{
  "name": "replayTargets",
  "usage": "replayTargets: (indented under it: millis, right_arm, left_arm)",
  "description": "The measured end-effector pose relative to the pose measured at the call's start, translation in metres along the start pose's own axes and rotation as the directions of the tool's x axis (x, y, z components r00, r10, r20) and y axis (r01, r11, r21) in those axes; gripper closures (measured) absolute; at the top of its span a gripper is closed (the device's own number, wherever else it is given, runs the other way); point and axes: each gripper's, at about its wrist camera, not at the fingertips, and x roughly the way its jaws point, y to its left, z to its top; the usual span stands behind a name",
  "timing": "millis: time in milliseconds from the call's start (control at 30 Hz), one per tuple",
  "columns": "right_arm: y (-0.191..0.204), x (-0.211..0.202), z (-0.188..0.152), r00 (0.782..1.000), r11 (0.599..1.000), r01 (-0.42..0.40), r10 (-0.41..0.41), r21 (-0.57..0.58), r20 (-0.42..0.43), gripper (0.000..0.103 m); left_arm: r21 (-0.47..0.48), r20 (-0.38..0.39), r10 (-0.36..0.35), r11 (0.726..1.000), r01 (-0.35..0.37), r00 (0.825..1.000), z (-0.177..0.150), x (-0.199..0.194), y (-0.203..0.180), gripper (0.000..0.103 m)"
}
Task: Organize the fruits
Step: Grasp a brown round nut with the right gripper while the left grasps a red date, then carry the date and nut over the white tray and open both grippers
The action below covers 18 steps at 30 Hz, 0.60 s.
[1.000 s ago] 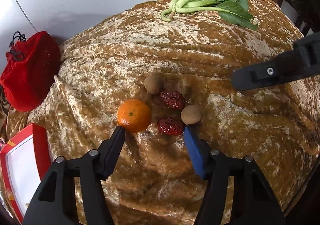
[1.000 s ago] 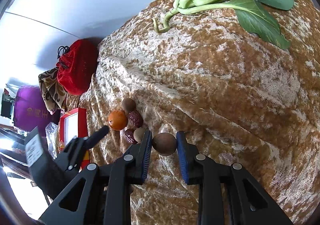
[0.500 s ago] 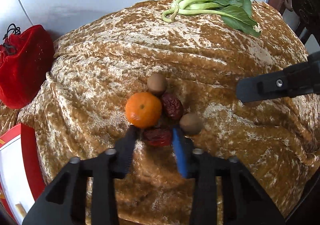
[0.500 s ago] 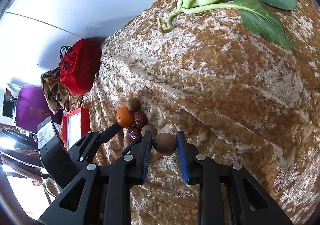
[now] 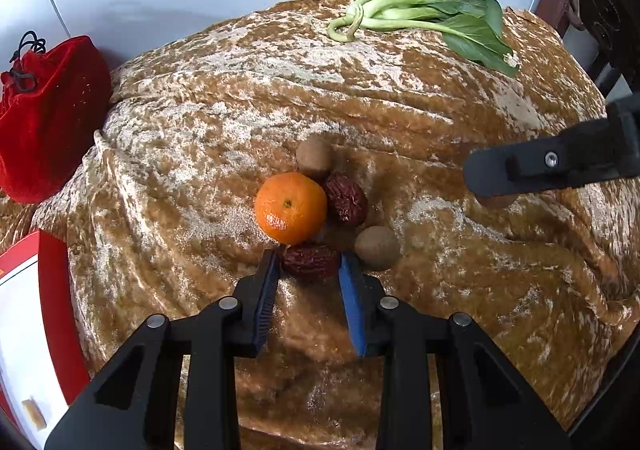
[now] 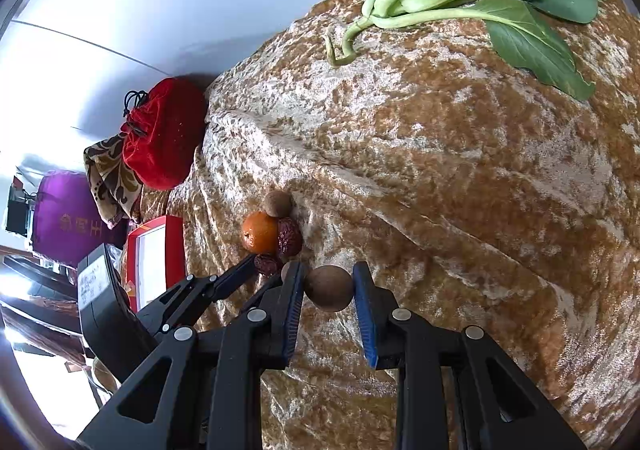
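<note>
Left view: the left claw (image 5: 309, 270) pinches one of two red dates (image 5: 310, 261) beside one orange (image 5: 291, 207) and two brown round fruits (image 5: 377, 248).

Right view: the right claw (image 6: 329, 289) squeezes one brown ball fruit (image 6: 329, 288) above the cloth surface (image 6: 460, 177).

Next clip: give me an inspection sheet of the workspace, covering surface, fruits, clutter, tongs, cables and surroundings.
Surface: wrinkled golden-brown velvet cloth.
Job's things: round orange tangerine, two wrinkled dark red dates, three round brown longans.
Clutter: green bok choy.
Tongs: left tongs shut on the nearer date; right tongs shut on a longan.
Cables: nothing seen.
Surroundings: red velvet drawstring pouch, red-rimmed white box, purple bag.
</note>
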Motion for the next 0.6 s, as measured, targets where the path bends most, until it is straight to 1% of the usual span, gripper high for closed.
replayTargets:
  millis: [67, 267, 400, 433, 500, 533, 600]
  right_arm:
    - [0.001, 0.001, 0.0, 1.0, 1.0, 0.003, -0.003, -0.005, -0.002, 0.078]
    - [0.014, 0.004, -0.001, 0.999, 0.998, -0.047, 0.047, -0.038, -0.008, 0.078]
    - [0.031, 0.011, -0.007, 0.996, 0.994, -0.084, 0.082, -0.071, -0.022, 0.078]
    - [0.037, 0.013, -0.009, 0.996, 0.992, -0.092, 0.091, -0.084, -0.025, 0.078]
    - [0.051, 0.018, -0.013, 0.994, 0.988, -0.111, 0.108, -0.111, -0.028, 0.078]
    - [0.061, 0.021, -0.017, 0.992, 0.984, -0.123, 0.119, -0.127, -0.034, 0.078]
    - [0.079, 0.03, -0.024, 0.989, 0.977, -0.146, 0.14, -0.159, -0.049, 0.078]
  left_arm:
    - [-0.008, 0.005, -0.002, 1.0, 0.002, 1.0, 0.0, -0.002, 0.001, 0.077]
    - [-0.039, 0.02, 0.03, 0.999, -0.029, 0.999, -0.006, -0.019, 0.015, 0.077]
    - [-0.091, 0.035, 0.077, 0.993, -0.073, 0.996, -0.022, -0.048, 0.035, 0.077]
    - [-0.102, 0.043, 0.098, 0.99, -0.093, 0.994, -0.027, -0.057, 0.04, 0.077]
    - [-0.14, 0.058, 0.14, 0.981, -0.131, 0.988, -0.039, -0.077, 0.057, 0.077]
    - [-0.163, 0.061, 0.143, 0.978, -0.132, 0.988, -0.045, -0.085, 0.066, 0.077]
    - [-0.204, 0.059, 0.179, 0.965, -0.163, 0.982, -0.059, -0.099, 0.084, 0.077]
